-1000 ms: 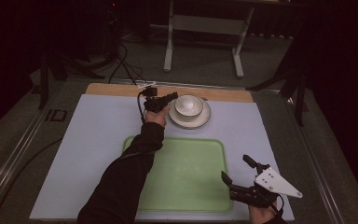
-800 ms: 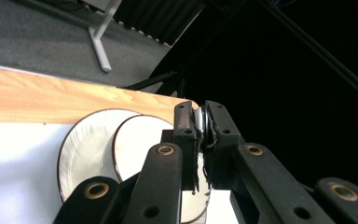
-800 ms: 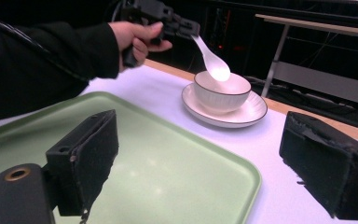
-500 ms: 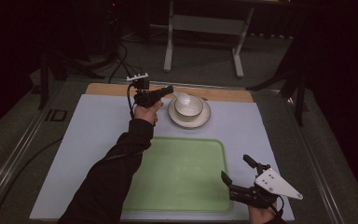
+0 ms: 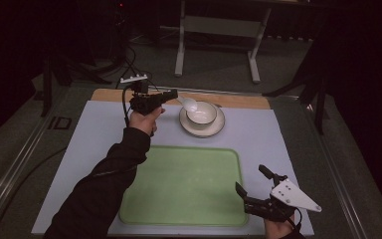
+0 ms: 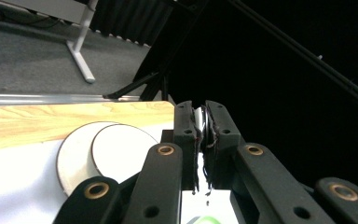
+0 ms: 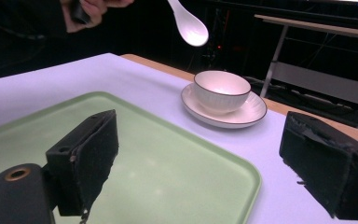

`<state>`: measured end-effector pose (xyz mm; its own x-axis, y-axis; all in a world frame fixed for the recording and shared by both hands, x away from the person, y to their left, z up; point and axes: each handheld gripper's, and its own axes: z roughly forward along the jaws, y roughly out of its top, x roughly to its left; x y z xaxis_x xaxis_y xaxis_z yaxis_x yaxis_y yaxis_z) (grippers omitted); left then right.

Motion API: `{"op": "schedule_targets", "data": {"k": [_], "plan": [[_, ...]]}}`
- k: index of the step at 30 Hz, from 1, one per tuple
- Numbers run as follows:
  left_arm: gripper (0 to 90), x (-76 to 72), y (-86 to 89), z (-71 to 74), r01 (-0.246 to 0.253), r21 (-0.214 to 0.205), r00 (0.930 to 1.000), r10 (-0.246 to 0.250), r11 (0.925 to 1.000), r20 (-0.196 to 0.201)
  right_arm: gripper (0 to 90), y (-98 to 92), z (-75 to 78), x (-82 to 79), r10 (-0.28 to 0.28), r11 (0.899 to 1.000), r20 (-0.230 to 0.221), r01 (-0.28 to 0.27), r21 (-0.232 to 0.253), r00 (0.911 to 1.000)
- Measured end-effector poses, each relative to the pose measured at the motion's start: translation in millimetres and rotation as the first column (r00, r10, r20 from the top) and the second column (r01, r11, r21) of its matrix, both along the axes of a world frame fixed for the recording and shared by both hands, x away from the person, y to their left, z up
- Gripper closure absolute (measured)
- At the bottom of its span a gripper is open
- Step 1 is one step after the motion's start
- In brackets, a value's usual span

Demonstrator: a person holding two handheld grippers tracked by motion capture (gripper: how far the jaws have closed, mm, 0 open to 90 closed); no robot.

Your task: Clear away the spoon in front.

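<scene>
My left gripper (image 5: pixel 171 93) is raised over the table's far side, just left of a white bowl (image 5: pixel 201 111) on its saucer (image 5: pixel 214 128). It is shut on the handle of a white spoon (image 5: pixel 189 103), whose scoop hangs above the bowl's left rim. The left gripper view has the thin handle (image 6: pixel 198 116) pinched between the jaws, with the bowl (image 6: pixel 121 149) below. In the right gripper view the spoon (image 7: pixel 189 25) floats above the bowl (image 7: pixel 221 88). My right gripper (image 5: pixel 250 178) stands open at the near right corner of a green tray (image 5: pixel 179 184), nothing between its pads.
A pale lilac mat (image 5: pixel 278 139) covers the table, with a wooden strip (image 5: pixel 238 99) along its far edge. Beyond the table stand a metal frame (image 5: pixel 216 30) and cables (image 5: pixel 124 55) on the dark floor. The tray (image 7: pixel 168 154) holds nothing.
My left hand has risen and drawn left from the bowl, carrying the spoon up out of it. The right gripper has stayed put.
</scene>
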<state>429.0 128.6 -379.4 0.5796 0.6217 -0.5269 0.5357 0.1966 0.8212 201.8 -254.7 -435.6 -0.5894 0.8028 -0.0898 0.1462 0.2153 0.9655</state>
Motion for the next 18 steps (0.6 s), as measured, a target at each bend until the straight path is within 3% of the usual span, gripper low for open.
{"op": "schedule_targets", "data": {"k": [9, 10, 18], "plan": [[84.8, -23.2, 9.9, 10.9, 0.055, 0.093, 0.9984, -0.056, 0.9941, 0.006, 11.4, -0.2, -0.2, 0.1, 0.000, 1.000, 0.000, 0.000, 0.002, 1.0000], [84.8, -32.2, 14.7, 13.3, 0.076, 0.112, 0.9970, -0.077, 0.9909, 0.009, 11.4, 0.5, -0.3, 0.0, 0.000, 1.000, 0.001, 0.000, 0.001, 1.0000], [84.8, -50.8, 27.0, 16.3, 0.113, 0.144, 0.9934, -0.115, 0.9831, 0.004, 11.4, 2.1, -0.1, -0.7, -0.002, 1.000, 0.006, 0.002, -0.004, 1.0000]]}}
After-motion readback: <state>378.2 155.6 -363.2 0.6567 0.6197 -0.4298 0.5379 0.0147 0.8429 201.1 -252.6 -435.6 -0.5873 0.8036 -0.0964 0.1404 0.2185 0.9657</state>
